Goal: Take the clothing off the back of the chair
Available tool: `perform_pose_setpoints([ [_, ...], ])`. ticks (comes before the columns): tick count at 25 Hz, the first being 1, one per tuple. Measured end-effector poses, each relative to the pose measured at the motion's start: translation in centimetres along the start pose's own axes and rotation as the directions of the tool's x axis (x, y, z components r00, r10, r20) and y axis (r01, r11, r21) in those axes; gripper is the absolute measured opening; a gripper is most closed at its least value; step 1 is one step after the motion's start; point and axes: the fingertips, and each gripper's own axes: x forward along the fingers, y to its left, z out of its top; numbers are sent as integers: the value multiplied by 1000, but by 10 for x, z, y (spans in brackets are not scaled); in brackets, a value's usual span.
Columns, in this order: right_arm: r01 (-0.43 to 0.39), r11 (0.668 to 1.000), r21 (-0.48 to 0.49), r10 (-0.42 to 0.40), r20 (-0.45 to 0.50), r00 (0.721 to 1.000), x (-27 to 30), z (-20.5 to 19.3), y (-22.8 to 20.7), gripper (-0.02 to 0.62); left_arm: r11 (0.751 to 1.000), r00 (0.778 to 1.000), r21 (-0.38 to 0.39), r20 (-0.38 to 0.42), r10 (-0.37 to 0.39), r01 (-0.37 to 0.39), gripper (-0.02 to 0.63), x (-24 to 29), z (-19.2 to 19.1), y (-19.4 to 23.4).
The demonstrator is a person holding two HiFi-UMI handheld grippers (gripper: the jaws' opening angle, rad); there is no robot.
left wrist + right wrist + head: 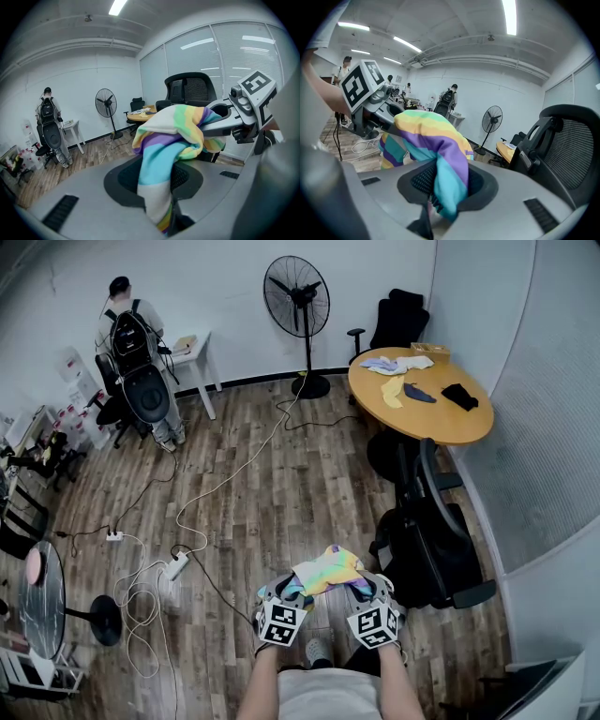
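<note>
Both sets of jaws, on your left gripper (292,591) and right gripper (367,591), are clamping the striped clothing (326,570), which is hanging between them near the chair (427,545), so you are needing firm, even grips while drawing it clear.

Striped garment (161,150) pinched in left tongs (171,221) — right tongs (212,126) grips far end.

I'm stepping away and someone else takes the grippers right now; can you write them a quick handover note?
Left gripper: jaws shut on the rainbow-striped garment.
Right gripper: jaws shut on the same garment.
Garment: held up between them, apart from the black chair.
Done: chair back looks bare.
To do: probably only setting the garment down, perhaps on the round table with the other clothes.
</note>
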Motion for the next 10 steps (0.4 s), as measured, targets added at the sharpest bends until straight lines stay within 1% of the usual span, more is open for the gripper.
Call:
perform_pose_setpoints([
  [10, 1, 1000, 8, -1, -1, 1000, 6, 0, -1, 120, 1000, 1000, -3, 0, -2, 2, 110, 5, -1, 3],
])
